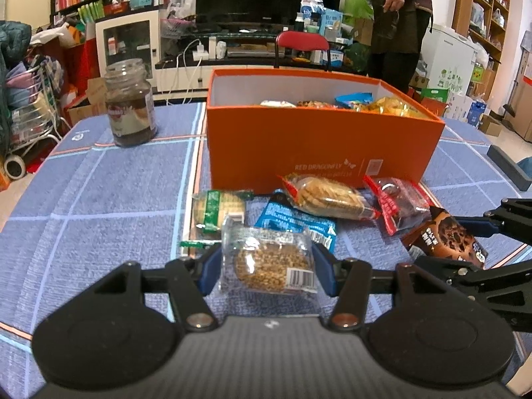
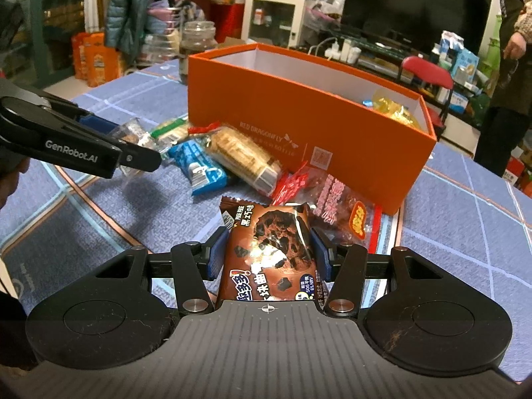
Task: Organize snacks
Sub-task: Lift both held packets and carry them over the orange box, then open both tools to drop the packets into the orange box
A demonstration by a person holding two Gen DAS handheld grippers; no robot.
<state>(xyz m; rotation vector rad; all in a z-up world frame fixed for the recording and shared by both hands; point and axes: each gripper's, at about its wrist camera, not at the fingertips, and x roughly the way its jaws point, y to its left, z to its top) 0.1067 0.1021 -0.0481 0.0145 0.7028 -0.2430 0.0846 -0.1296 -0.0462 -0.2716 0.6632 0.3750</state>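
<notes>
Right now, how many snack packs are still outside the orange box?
6. Grain cake in the left gripper, chocolate cookie in the right gripper; green pack, blue pack, cracker pack and red pack lie before the box. Others may be hidden.

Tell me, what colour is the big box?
Orange outside, white inside; the big box shows best in the right wrist view.
</notes>
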